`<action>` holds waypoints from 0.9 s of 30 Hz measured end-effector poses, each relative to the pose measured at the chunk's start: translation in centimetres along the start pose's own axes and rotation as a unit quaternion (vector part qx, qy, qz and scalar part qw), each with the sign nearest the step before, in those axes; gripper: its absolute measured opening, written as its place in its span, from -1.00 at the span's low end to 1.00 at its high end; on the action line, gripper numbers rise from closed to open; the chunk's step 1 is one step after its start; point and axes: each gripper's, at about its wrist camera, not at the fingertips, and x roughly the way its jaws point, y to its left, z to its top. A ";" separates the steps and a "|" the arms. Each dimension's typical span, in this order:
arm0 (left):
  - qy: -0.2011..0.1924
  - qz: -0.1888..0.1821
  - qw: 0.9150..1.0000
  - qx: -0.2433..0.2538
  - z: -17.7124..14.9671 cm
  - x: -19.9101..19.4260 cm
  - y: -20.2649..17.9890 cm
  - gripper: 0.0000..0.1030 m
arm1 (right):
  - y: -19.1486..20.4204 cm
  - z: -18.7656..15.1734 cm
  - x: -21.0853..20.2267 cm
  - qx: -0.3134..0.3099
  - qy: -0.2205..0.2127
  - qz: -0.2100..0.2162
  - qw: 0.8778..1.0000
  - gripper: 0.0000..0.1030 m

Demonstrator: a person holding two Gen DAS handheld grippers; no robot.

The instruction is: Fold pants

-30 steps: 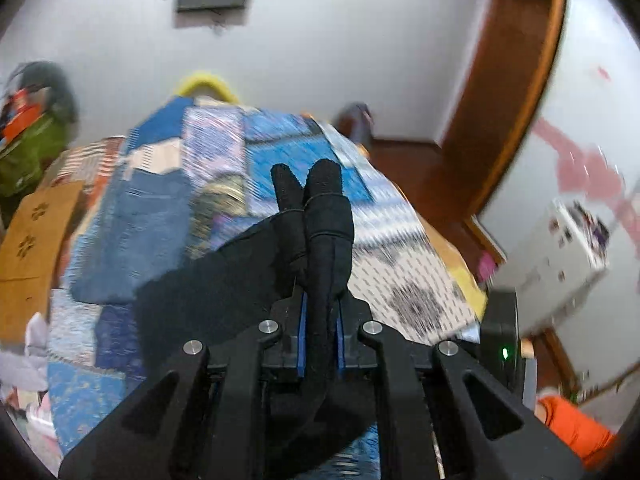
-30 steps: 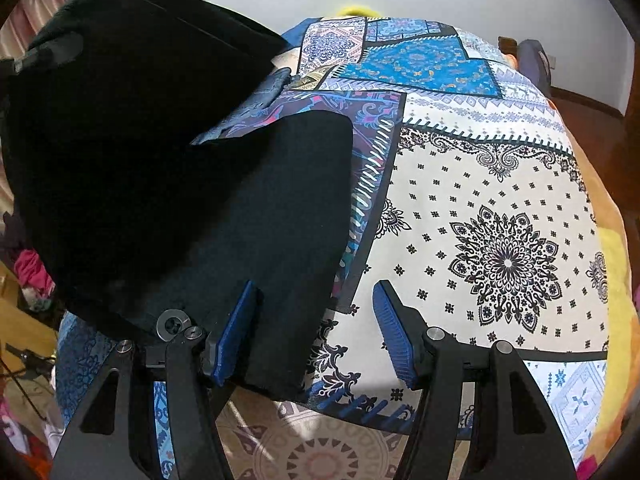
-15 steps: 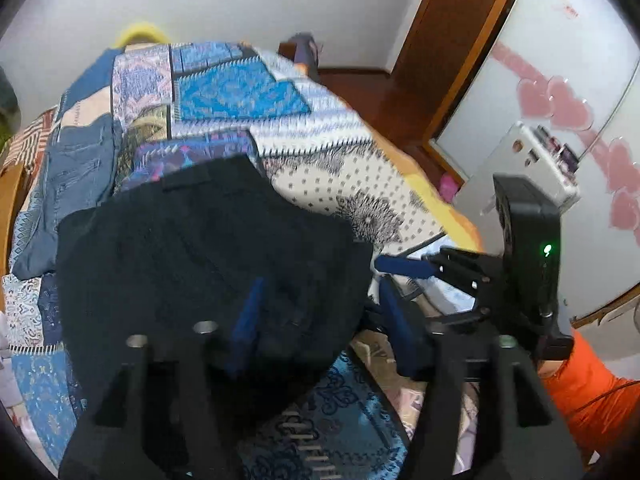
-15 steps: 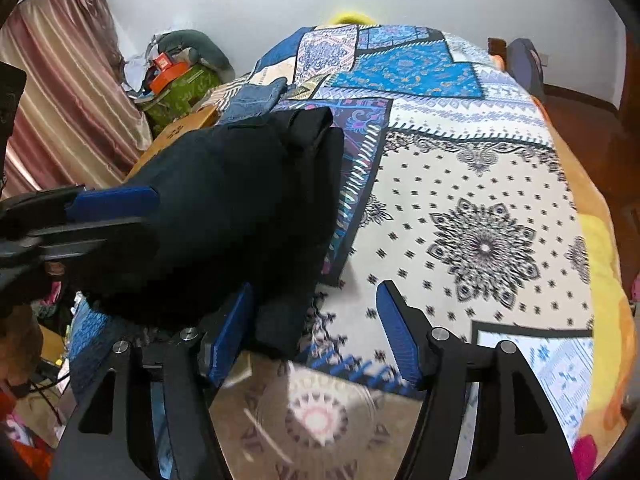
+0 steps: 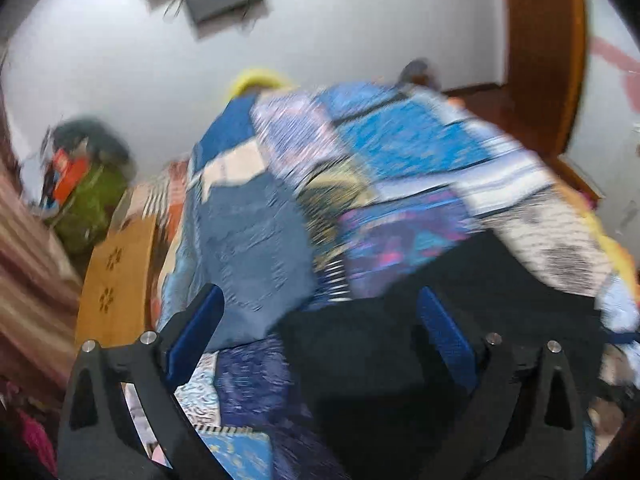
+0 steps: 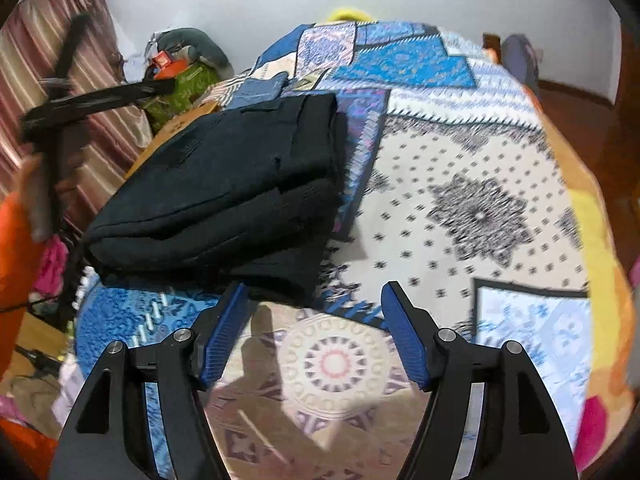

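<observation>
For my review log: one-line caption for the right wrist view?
Open right claw hovers before folded black pants lying on the patchwork bedspread.

The left wrist view is smeared by motion blur: the patchwork bedspread (image 5: 400, 152) shows no readable pattern, and the black pants (image 5: 400, 344) lose their folds and run behind the gripper frame at the bottom edge. In the right wrist view, the pants hide the bedspread beneath them, and the clutter (image 6: 176, 72) by the curtain is too small to identify.

place: home bedroom | evidence: patchwork bedspread (image 6: 480, 168), curtain (image 6: 48, 40), wooden door (image 5: 544, 40)
</observation>
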 end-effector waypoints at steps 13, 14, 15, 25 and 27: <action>0.153 -0.064 0.983 -0.083 -7.0 9.9 7.0 0.93 | -2.6 3.6 2.6 0.006 -0.019 -0.068 0.997 0.29; 0.152 -0.070 0.982 -0.087 -8.1 9.1 7.2 0.93 | -3.2 4.1 2.7 0.017 -0.025 -0.086 0.996 0.29; 0.148 -0.073 0.983 -0.085 -8.8 8.2 7.1 0.93 | -4.0 4.6 2.6 0.031 -0.034 -0.099 0.994 0.29; 0.105 -0.097 0.983 -0.113 -16.4 -0.6 6.7 0.92 | -2.5 5.9 -2.4 0.003 -0.081 -0.085 0.993 0.33; 0.097 -0.079 0.986 -0.115 -16.5 -2.8 7.2 0.86 | -1.0 5.9 -3.1 -0.018 -0.084 -0.068 0.994 0.33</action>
